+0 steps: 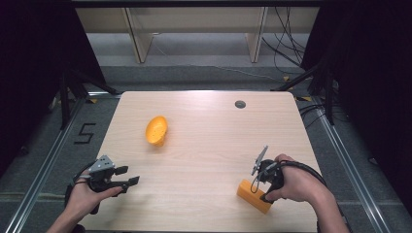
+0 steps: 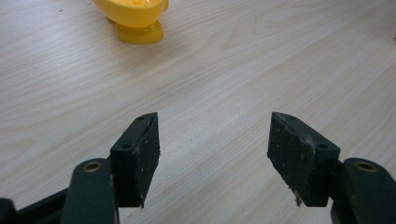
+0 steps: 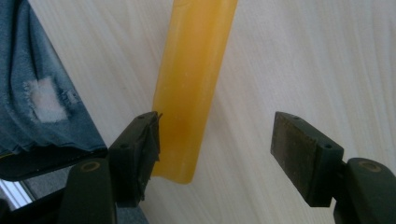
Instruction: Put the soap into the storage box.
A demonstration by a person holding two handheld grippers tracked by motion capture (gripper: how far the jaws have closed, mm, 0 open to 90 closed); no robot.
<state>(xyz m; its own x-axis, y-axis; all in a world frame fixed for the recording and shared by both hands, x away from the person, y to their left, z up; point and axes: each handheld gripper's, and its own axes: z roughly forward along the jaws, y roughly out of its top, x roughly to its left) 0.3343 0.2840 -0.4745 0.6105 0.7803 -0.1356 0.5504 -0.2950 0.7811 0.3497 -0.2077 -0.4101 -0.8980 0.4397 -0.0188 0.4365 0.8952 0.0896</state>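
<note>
Left gripper (image 1: 127,176), at the table's (image 1: 204,145) near-left corner: jaws spread, nothing between them, above bare wood. Cup (image 1: 156,130), orange-yellow, left of centre, lying tipped; well apart from both grippers. Block (image 1: 254,195), orange, near the front-right edge. Right gripper (image 1: 258,188), directly over the block: jaws apart, one pad beside the block's end, not clamped.

Counter (image 1: 204,145) was pale wood-grain laminate, smooth, matt. Orange block (image 3: 194,79) looked like smooth plastic with a slight sheen. Yellow cup-shaped piece (image 2: 133,16) was glossy plastic. Tool pads (image 2: 140,158) were black, matt, worn and frayed at the edges. Denim cloth (image 3: 46,93) was faded, with a worn patch.
</note>
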